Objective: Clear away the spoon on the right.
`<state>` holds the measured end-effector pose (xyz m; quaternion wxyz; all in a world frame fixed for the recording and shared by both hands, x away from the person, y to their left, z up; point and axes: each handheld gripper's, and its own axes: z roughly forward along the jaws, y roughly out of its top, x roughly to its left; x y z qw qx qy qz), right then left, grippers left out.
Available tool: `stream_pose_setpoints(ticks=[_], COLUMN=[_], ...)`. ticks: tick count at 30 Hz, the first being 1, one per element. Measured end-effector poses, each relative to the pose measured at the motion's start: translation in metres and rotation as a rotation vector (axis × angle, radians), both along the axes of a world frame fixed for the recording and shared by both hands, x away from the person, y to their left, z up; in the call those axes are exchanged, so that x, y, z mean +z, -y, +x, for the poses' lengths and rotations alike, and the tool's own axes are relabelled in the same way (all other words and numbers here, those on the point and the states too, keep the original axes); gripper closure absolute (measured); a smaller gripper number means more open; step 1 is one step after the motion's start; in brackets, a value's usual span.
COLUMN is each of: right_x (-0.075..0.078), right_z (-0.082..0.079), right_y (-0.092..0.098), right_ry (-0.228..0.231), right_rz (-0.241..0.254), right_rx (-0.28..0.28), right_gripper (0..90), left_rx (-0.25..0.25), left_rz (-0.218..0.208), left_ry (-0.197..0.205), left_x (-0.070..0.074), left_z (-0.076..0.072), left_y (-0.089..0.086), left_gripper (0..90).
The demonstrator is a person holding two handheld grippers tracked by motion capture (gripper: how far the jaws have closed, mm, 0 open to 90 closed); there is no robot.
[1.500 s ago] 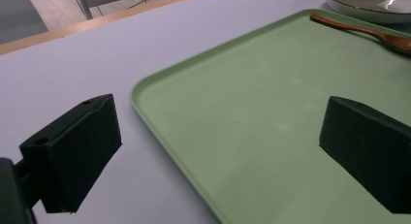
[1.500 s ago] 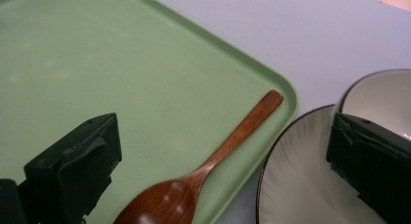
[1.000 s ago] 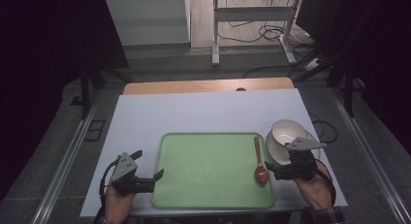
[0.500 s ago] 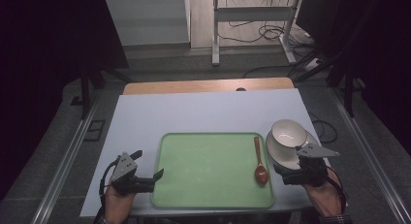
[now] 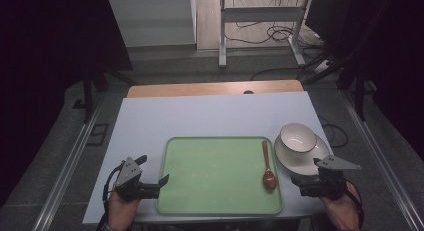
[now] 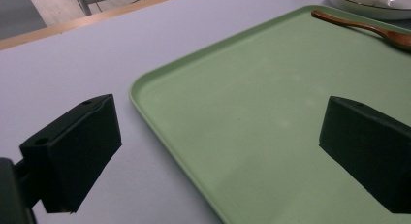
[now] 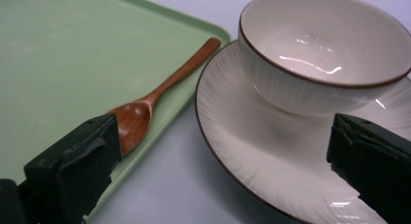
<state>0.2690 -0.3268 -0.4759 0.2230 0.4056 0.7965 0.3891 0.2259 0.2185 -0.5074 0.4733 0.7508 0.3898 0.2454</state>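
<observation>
A green tray [image 5: 215,191] lies at the near middle of the white table. A brown wooden spoon [image 5: 268,166] rests along its right side, bowl end toward me. Just right of the tray a white bowl [image 5: 297,137] sits on a white plate [image 5: 300,161]. My right gripper [image 5: 302,183] stands open at the plate's near edge, holding nothing; in its own view the right gripper [image 7: 223,146] frames the spoon [image 7: 160,93], plate [image 7: 257,151] and bowl [image 7: 315,54]. My left gripper [image 5: 159,187] is open at the tray's near left edge, and in its own view the left gripper [image 6: 218,122] straddles the tray's rim [image 6: 145,95].
The tabletop [image 5: 210,116] stretches bare beyond the tray to a wooden strip [image 5: 215,88] at the far edge. The plate lies close to the table's right edge. Cables and a metal stand [image 5: 260,26] are on the floor behind.
My right gripper has drawn back from over the bowl and plate toward the near edge, uncovering them. The bowl, plate, spoon and left gripper have stayed put.
</observation>
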Motion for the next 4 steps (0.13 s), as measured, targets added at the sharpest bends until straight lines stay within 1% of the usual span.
stream_pose_setpoints(ticks=[4], right_x=[-0.0015], right_z=[0.0014], right_y=[0.0015], right_ry=[0.001], right_rz=[-0.004], right_rx=[-0.007], right_gripper=[0.0], left_rx=[0.002], left_rz=[-0.001], left_ry=[0.000], left_x=[0.0000], left_z=[0.0002], left_y=[0.0002], left_gripper=[1.2])
